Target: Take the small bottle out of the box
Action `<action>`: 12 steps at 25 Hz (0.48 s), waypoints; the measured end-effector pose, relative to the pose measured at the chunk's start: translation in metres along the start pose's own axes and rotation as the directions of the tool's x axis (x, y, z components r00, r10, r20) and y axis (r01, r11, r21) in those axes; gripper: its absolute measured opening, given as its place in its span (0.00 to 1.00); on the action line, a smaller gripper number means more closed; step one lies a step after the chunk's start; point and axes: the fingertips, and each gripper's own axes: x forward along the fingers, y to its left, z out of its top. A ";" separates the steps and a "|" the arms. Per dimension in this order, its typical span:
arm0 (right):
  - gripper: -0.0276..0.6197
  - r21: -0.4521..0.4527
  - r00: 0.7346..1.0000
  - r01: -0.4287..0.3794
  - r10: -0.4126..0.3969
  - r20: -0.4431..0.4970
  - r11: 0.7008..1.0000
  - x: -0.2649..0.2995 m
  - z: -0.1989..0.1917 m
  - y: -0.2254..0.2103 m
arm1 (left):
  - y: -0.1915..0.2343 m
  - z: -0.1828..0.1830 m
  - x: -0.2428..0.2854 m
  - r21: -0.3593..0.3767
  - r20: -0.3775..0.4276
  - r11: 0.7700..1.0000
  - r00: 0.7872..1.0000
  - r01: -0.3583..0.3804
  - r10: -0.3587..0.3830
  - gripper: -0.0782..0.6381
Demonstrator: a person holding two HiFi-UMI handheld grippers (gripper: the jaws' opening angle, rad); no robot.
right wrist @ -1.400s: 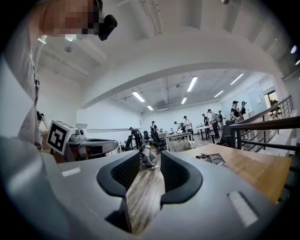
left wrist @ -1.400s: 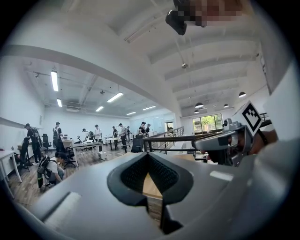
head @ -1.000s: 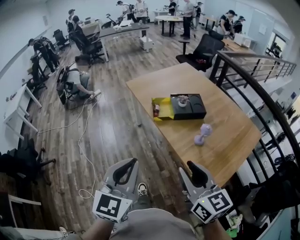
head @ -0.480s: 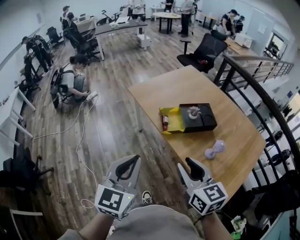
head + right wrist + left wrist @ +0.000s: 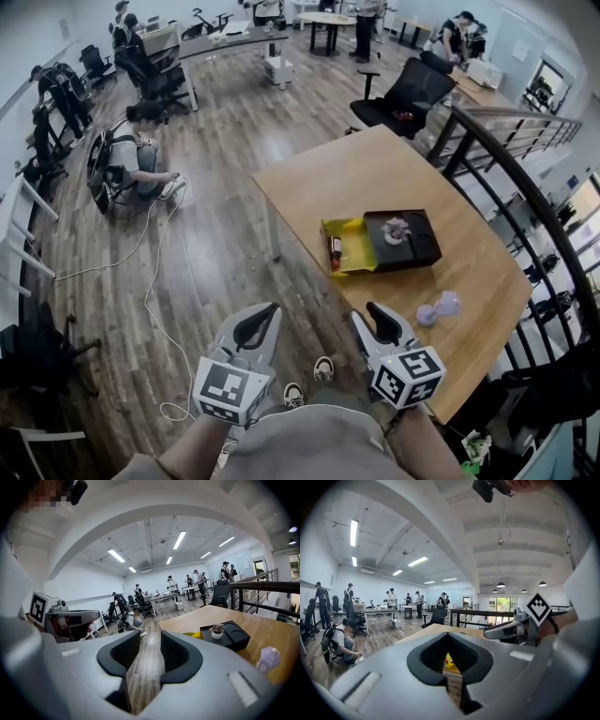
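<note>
A small red bottle (image 5: pixel 336 251) lies in the open yellow box (image 5: pixel 349 246) on the wooden table (image 5: pixel 375 173). A black tray (image 5: pixel 412 240) with a small potted plant (image 5: pixel 396 230) adjoins the box. Both grippers hover over the floor, short of the table's near edge. My left gripper (image 5: pixel 267 319) has its fingertips together and holds nothing; through its jaws the left gripper view shows the yellow box (image 5: pixel 450 662). My right gripper (image 5: pixel 380 321) stands open and empty. In the right gripper view the black tray (image 5: pixel 232 635) is off to the right of my right gripper (image 5: pixel 150 641).
A pale purple object (image 5: pixel 438 307) lies on the table near its front right edge. A dark metal railing (image 5: pixel 511 164) runs behind the table. A black office chair (image 5: pixel 408 89) stands at its far end. A white cable (image 5: pixel 155 281) trails over the floor; people work farther back.
The view has advanced toward the table, so box and tray sit closer to both grippers. Both grippers moved forward together; their jaws look unchanged.
</note>
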 end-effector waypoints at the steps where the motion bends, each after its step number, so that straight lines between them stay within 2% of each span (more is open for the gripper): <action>1: 0.23 0.003 1.000 0.004 -0.004 -0.011 1.000 0.008 -0.001 -0.005 | 0.005 -0.002 0.005 -0.002 -0.007 1.000 1.000 0.000 0.000 0.11; 12: 0.23 0.053 0.992 0.014 -0.007 -0.129 0.999 0.088 -0.019 -0.055 | 0.053 -0.025 0.063 -0.028 -0.081 0.999 0.996 -0.034 0.032 0.11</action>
